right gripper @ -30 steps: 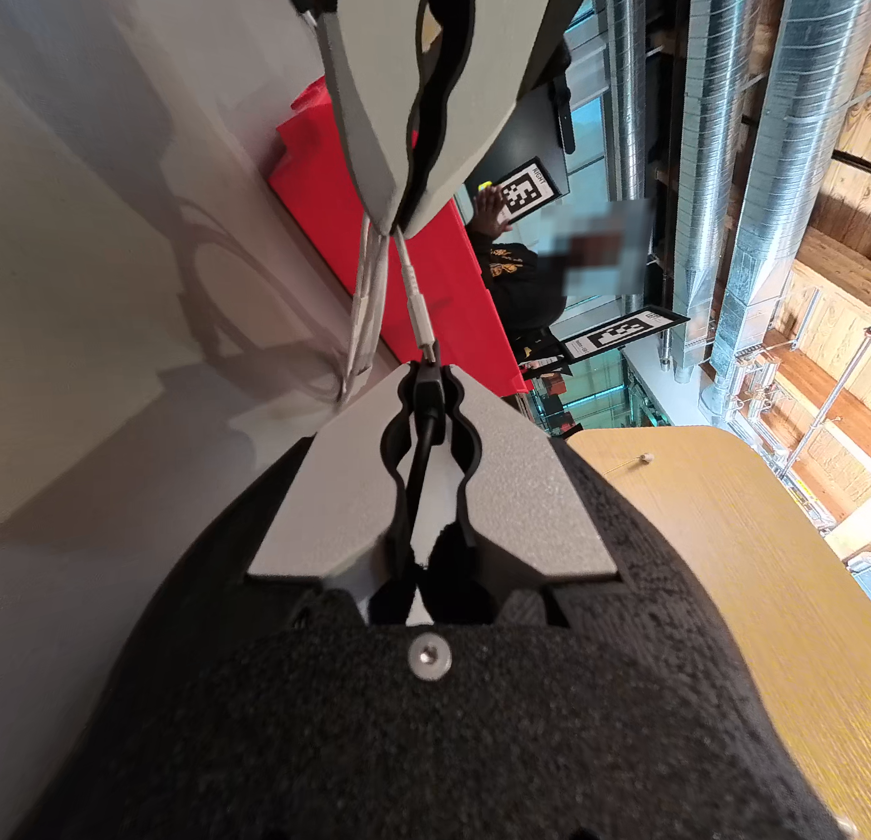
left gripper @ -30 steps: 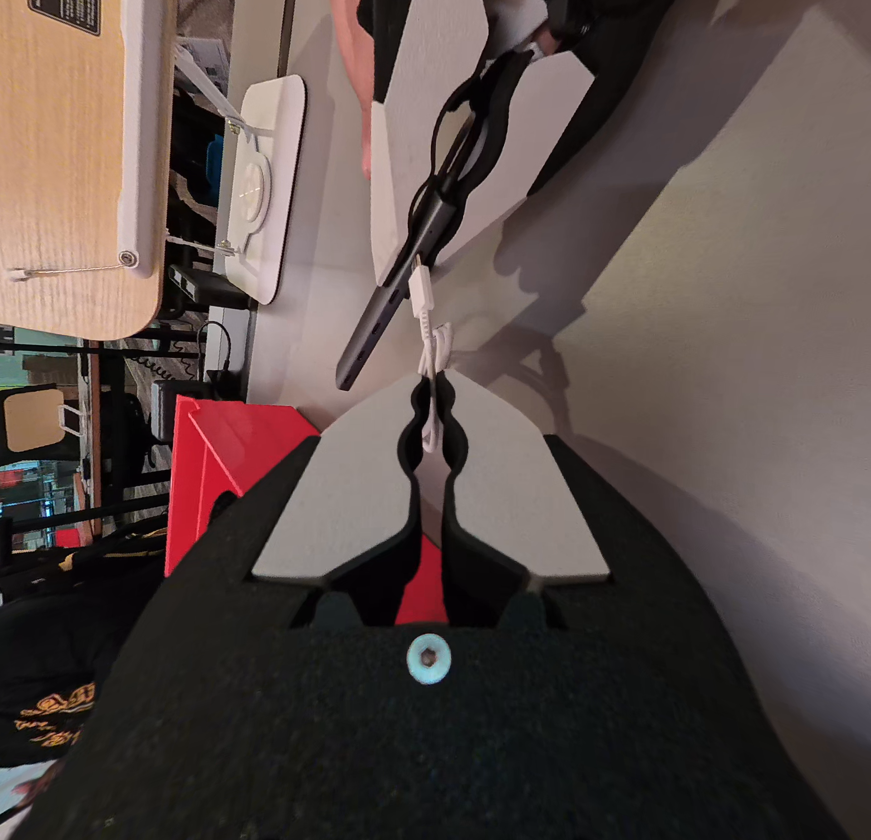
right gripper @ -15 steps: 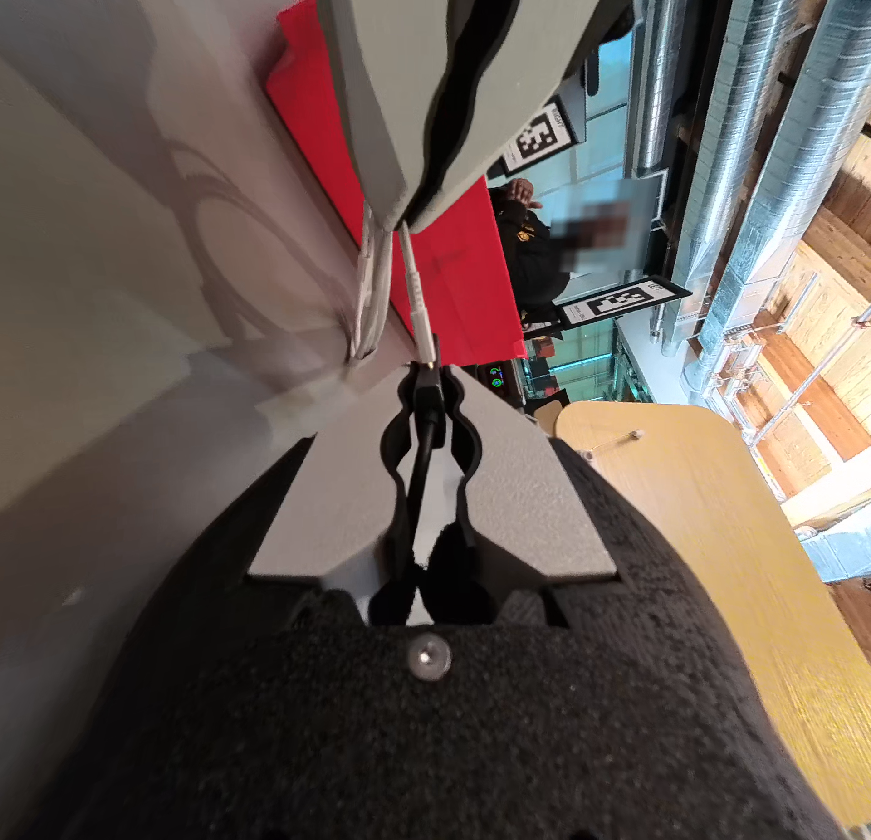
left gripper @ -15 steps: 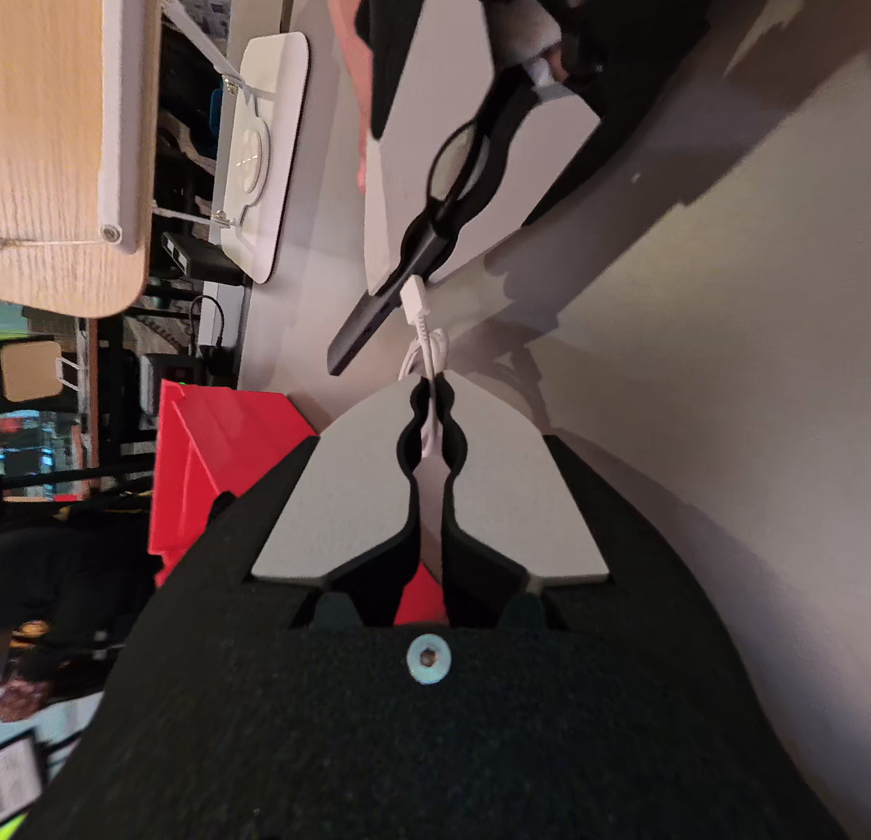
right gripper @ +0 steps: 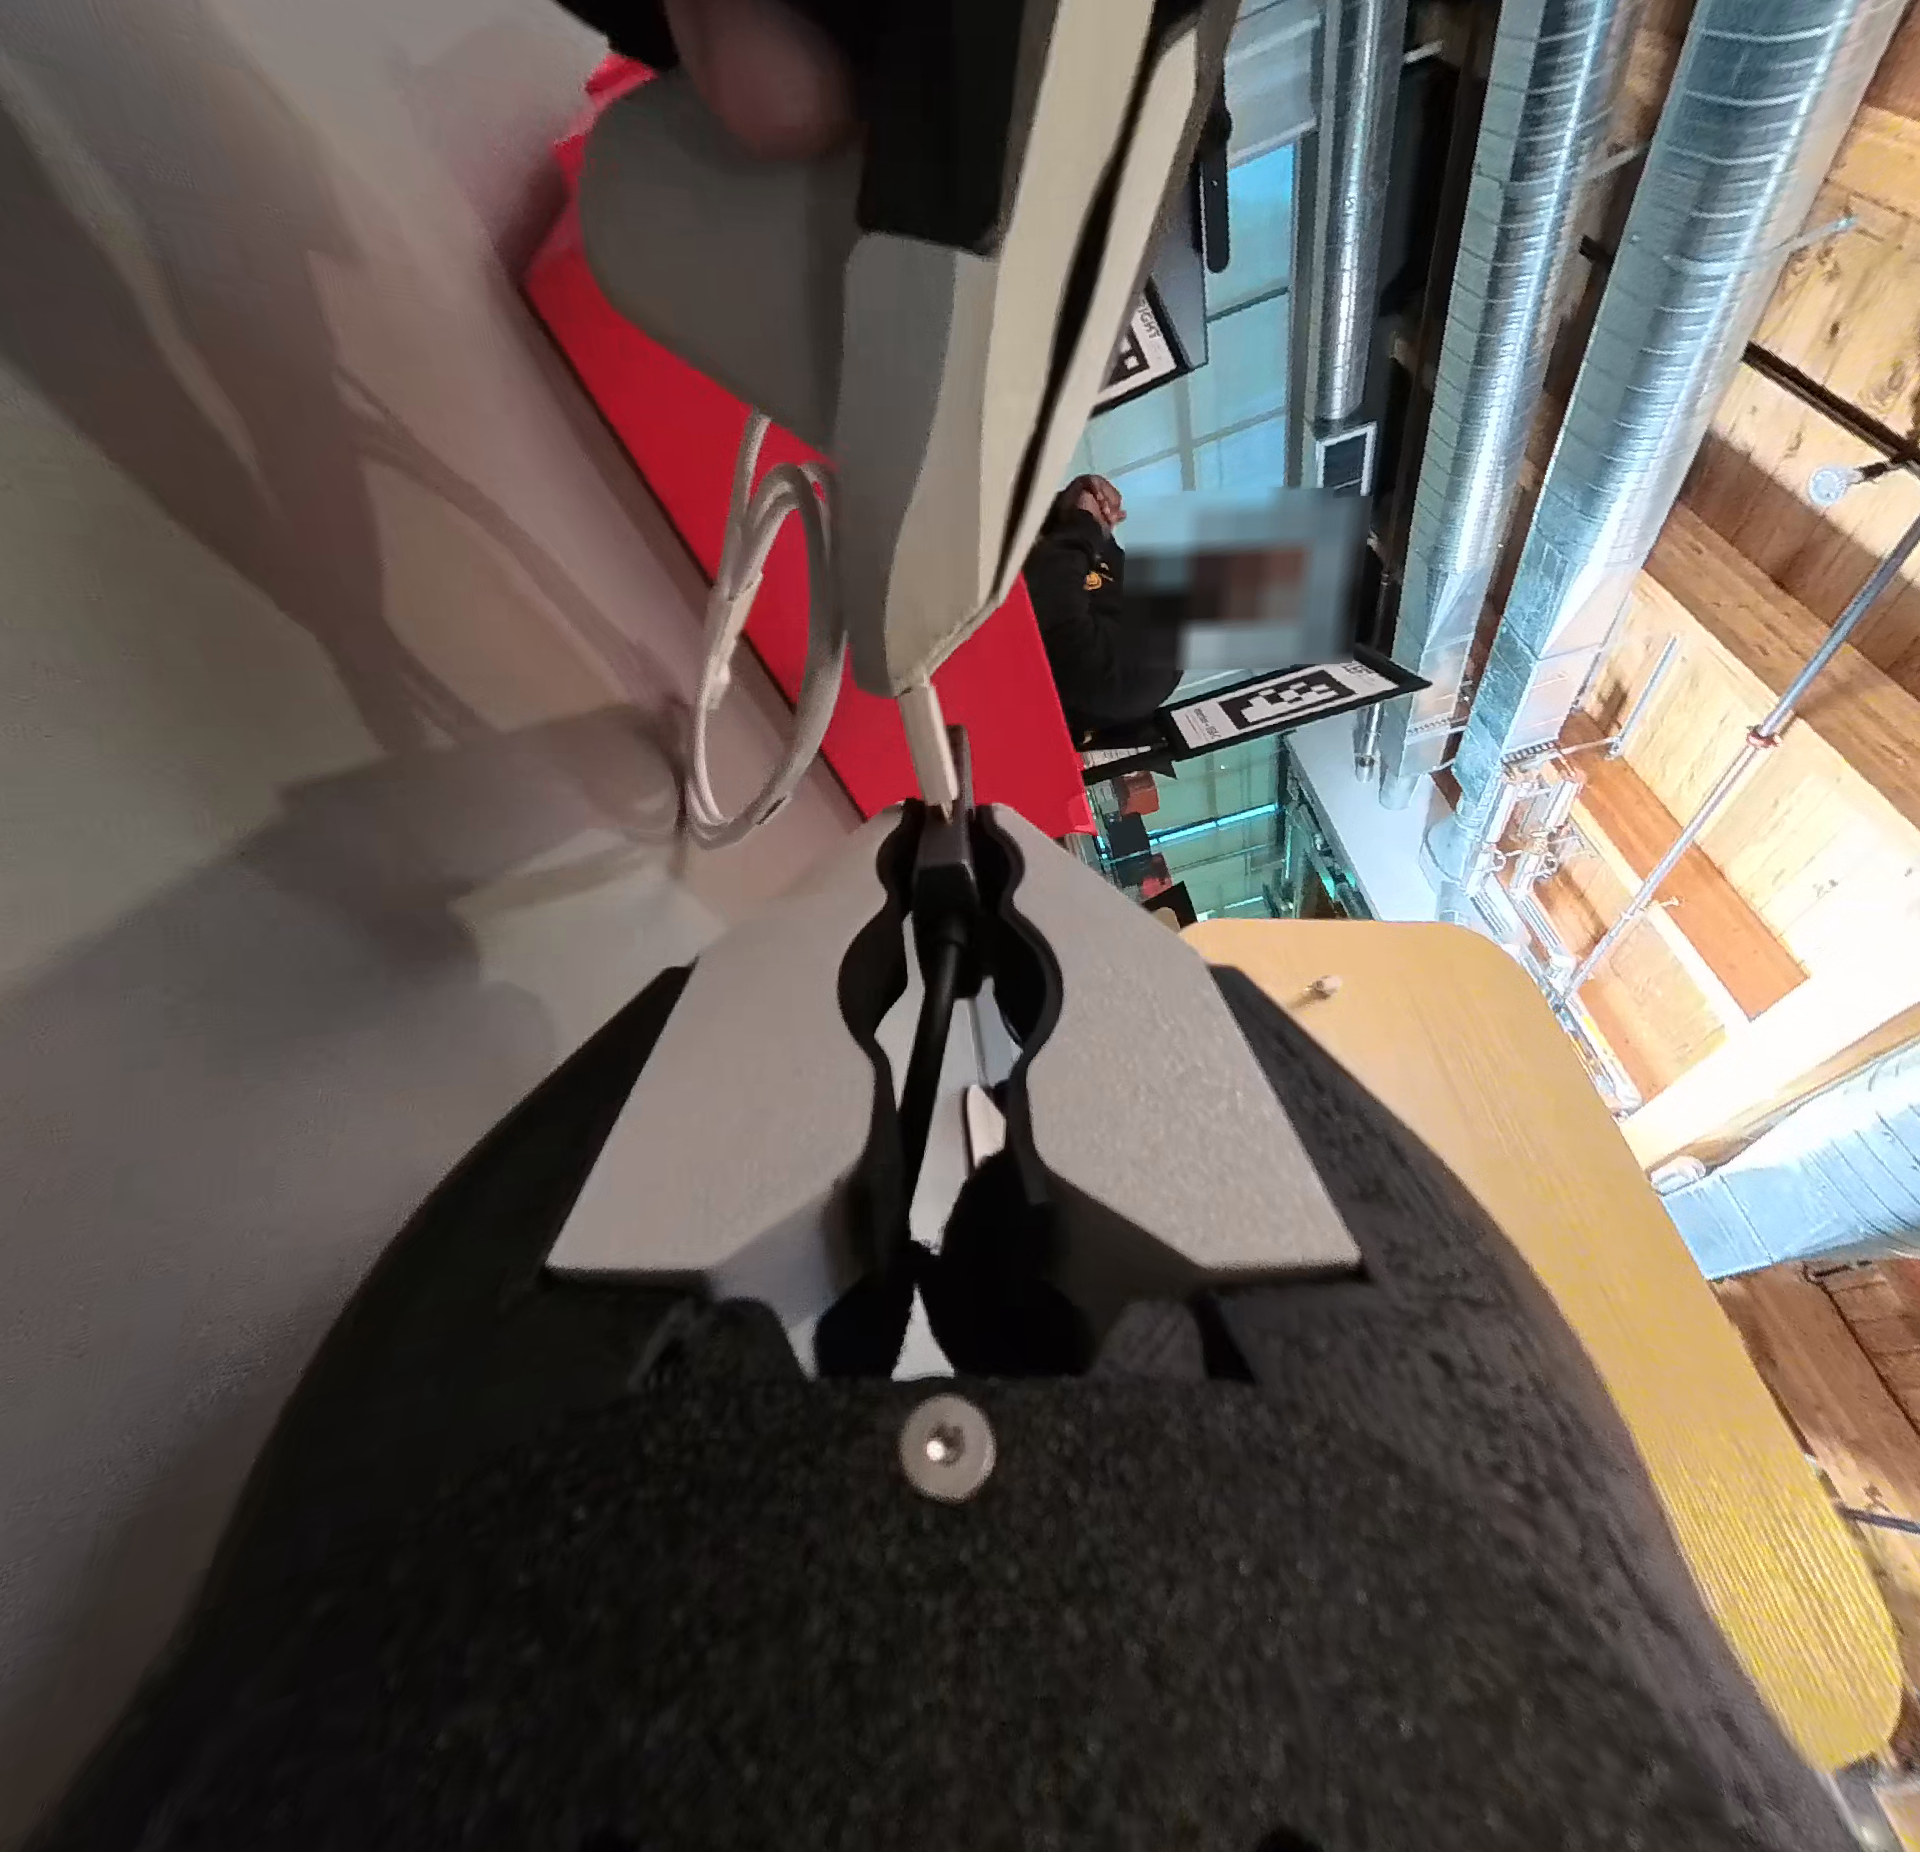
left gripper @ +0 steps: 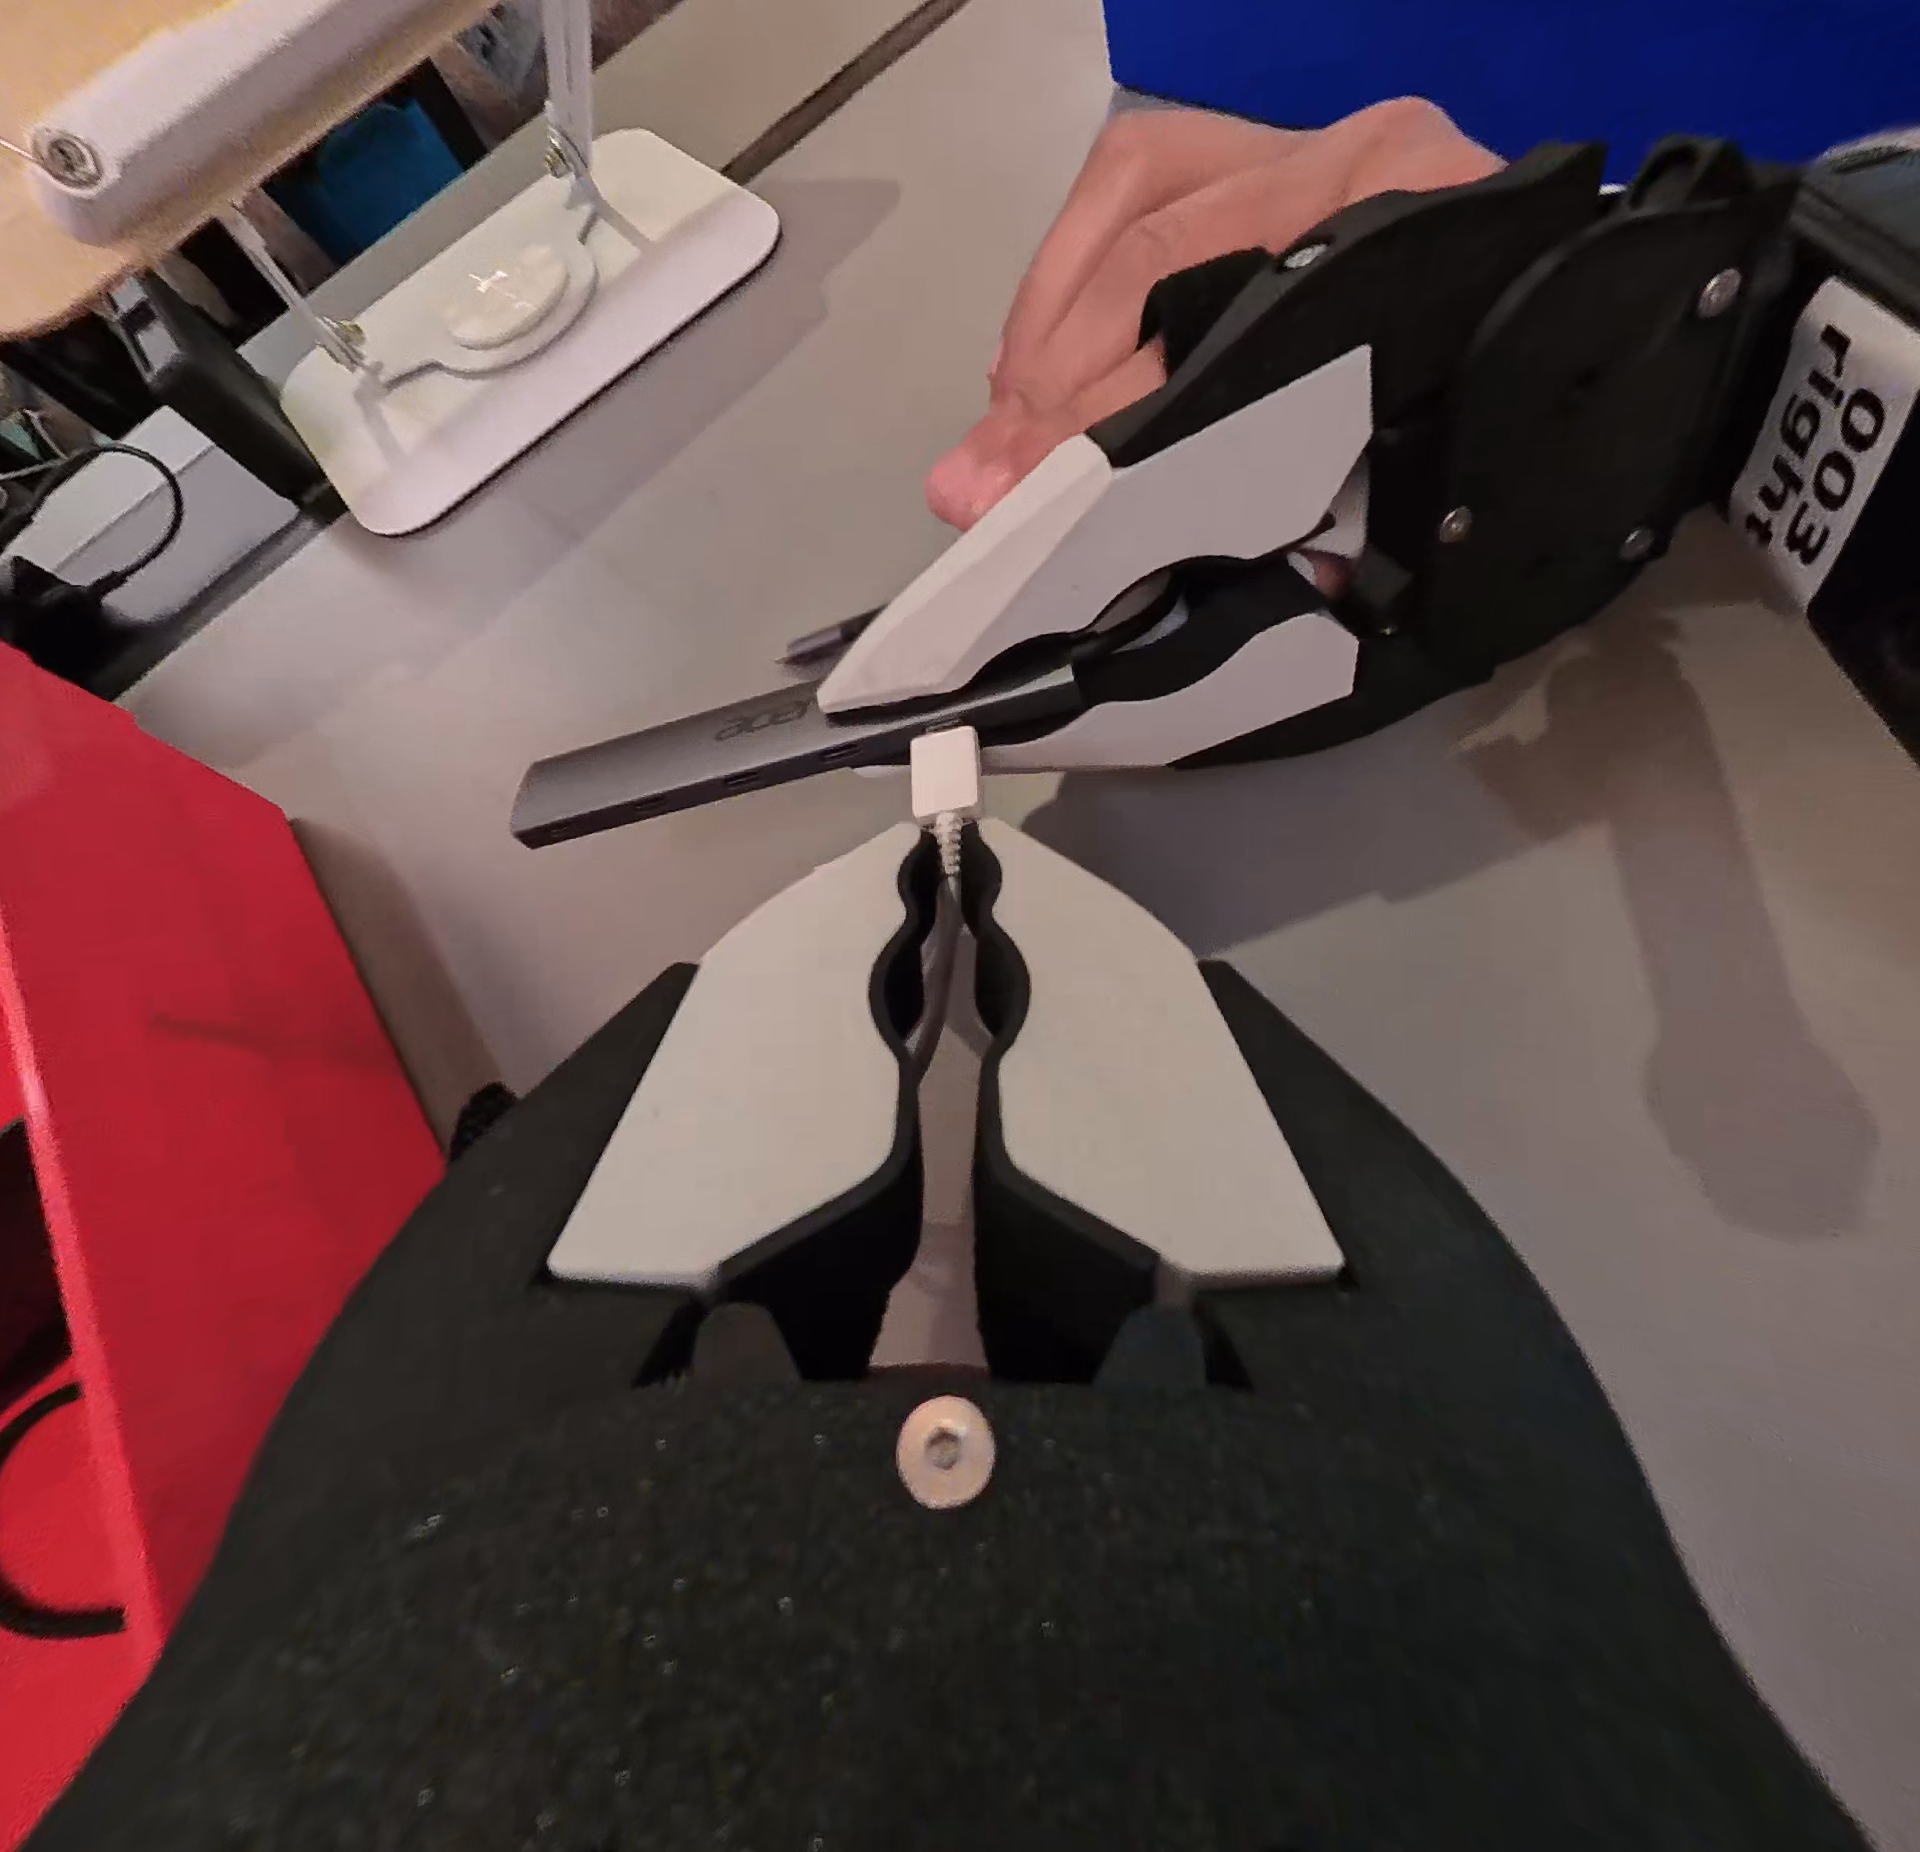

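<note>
My left gripper (left gripper: 948,852) is shut on a white cable just behind its white plug (left gripper: 943,779). The plug meets the side edge of a flat grey hub (left gripper: 707,758) that has a row of ports. My right gripper (left gripper: 914,727) is shut on that hub's other end, with a hand (left gripper: 1143,275) behind it. In the right wrist view my right gripper (right gripper: 943,815) clamps the dark hub (right gripper: 943,862), and its black cord runs back between the jaws. The left gripper (right gripper: 914,670) comes down from above with the plug (right gripper: 935,753). The cable's loose coil (right gripper: 769,639) hangs beside it.
A red box (left gripper: 156,1023) stands at the left on the pale table (left gripper: 1455,971) and also shows in the right wrist view (right gripper: 727,472). A white lamp base (left gripper: 520,327) stands farther back. A person in black (right gripper: 1101,618) stands beyond a wooden tabletop (right gripper: 1558,1283). Only a small space, under 4 cm, lies between the two pairs of fingers.
The left wrist view has rolled, so the hub now lies almost level and closer. The right wrist view has drawn back and the white coil now shows. Both grippers stay shut.
</note>
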Demonstrator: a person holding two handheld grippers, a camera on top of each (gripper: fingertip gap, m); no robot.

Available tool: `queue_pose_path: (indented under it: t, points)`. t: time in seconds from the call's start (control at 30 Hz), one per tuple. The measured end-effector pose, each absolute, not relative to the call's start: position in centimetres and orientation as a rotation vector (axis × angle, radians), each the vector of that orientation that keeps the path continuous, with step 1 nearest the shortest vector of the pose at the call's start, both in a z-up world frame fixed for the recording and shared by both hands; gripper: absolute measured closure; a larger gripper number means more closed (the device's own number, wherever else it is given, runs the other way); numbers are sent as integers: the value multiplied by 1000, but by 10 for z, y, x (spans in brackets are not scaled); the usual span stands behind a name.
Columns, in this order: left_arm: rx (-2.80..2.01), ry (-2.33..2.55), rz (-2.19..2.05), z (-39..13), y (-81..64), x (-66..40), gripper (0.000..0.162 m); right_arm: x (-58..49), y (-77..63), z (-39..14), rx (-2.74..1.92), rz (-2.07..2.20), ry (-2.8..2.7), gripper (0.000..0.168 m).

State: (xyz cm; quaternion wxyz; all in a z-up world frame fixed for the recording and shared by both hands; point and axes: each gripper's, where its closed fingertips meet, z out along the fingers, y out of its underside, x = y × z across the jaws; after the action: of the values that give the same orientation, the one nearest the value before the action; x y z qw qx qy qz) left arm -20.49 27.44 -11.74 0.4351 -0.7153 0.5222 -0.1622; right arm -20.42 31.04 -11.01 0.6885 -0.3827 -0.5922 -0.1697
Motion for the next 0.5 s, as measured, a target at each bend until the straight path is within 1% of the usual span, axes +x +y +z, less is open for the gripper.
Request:
queue_pose_path:
  t: [0.3,0.5]
  points:
    - [-1764,1225,-440,-113,281,-200,159,-200,317,-105,-917,-417,-1276,161]
    - [-1780,1249,-449,-121,284,-198,158,-199,321,-112,-885,-498,-1332,161]
